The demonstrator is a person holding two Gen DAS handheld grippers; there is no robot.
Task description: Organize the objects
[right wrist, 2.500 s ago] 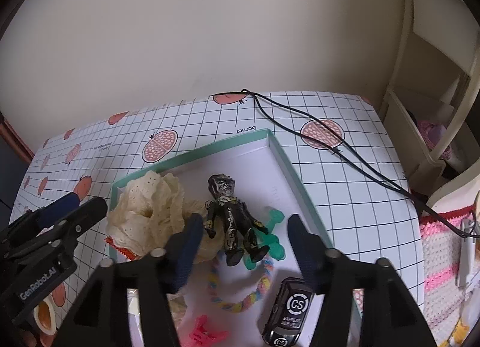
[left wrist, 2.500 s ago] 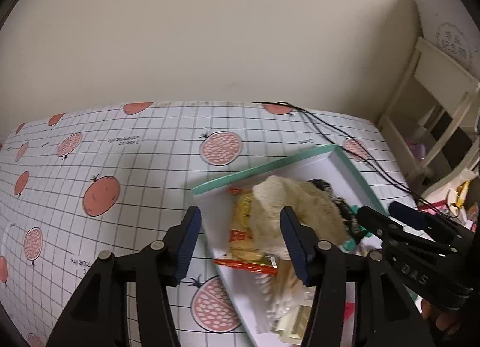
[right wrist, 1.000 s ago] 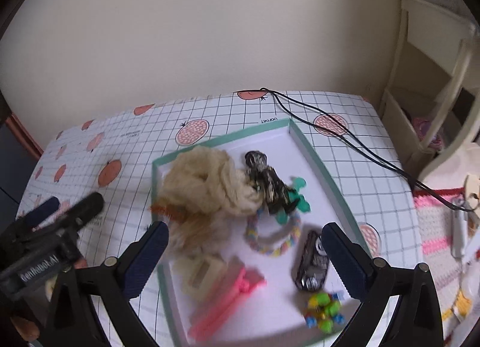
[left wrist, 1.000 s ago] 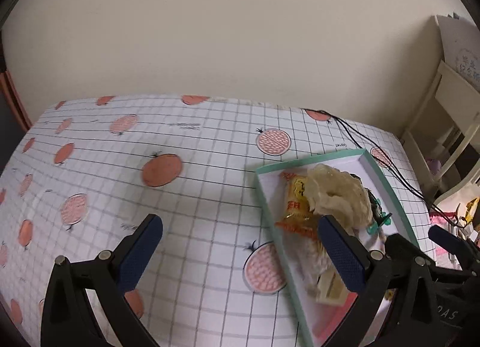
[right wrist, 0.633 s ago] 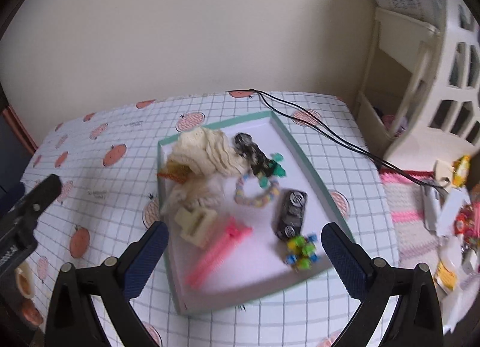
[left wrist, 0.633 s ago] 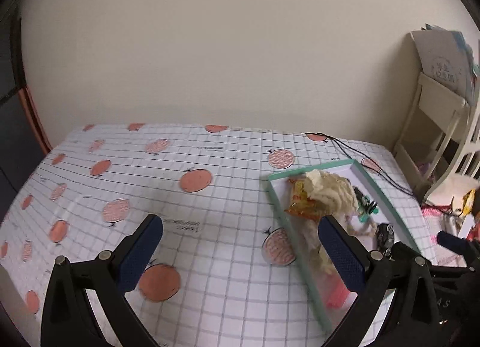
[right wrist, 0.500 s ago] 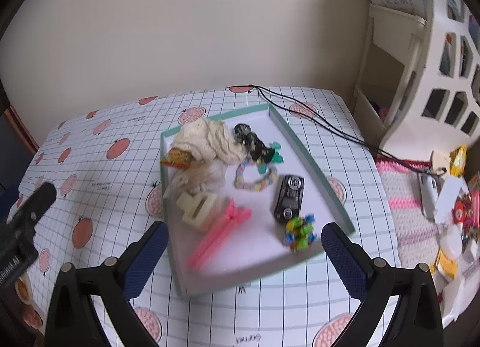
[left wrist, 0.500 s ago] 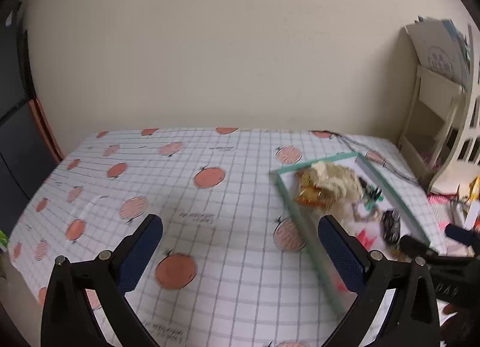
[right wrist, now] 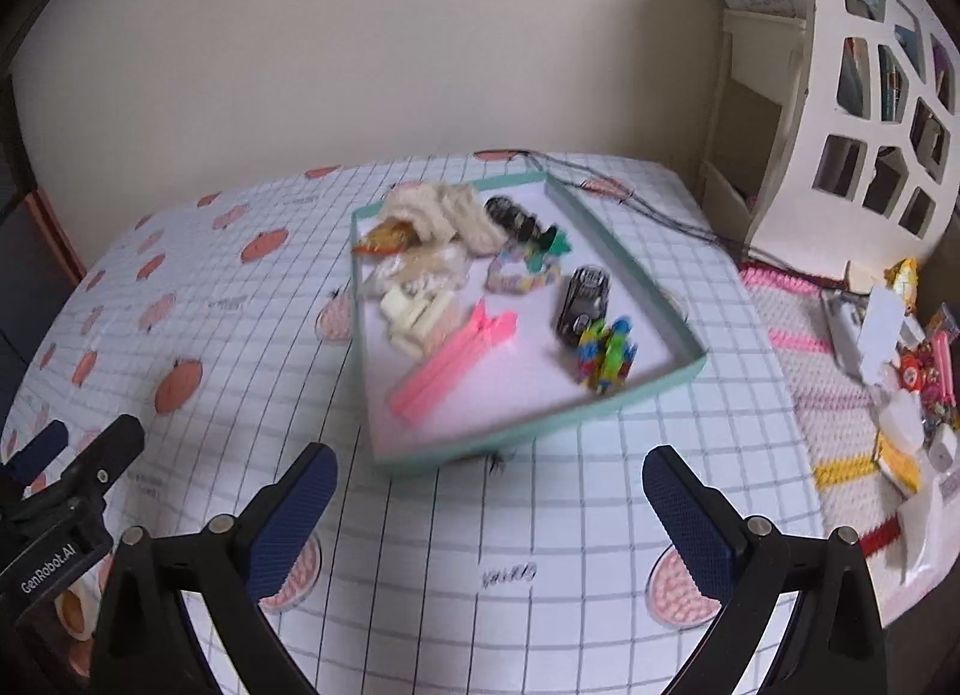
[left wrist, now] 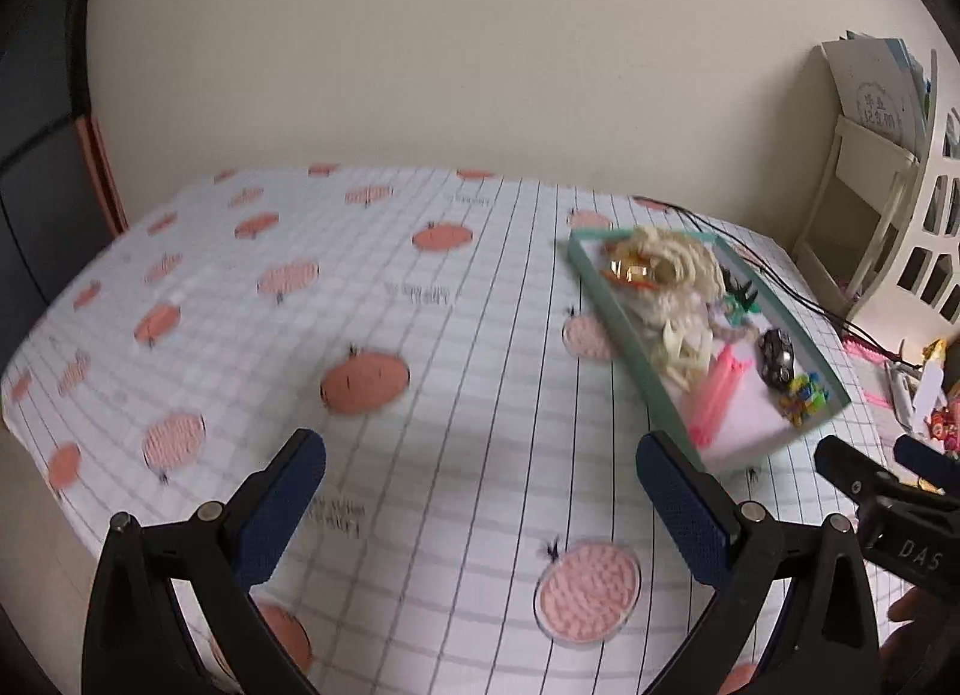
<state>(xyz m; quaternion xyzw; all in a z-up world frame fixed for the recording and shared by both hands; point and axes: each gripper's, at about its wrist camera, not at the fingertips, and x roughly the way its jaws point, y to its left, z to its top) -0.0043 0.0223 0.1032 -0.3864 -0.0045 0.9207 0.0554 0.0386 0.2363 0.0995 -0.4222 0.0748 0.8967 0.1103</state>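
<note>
On the checked tablecloth sits the teal tray, far right side, full of light loose bits. Left gripper and right gripper both spread wide, empty. Cream cloth soft, pinch a fold; pink clip stiff, grip across

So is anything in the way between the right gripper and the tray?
No. Only bare checked tablecloth lies between the open right gripper and the near wall of the tray.

Both grippers are black with ribbed blue pads (silver screws); one reads, seemingly, "GenRobot.AI".
</note>
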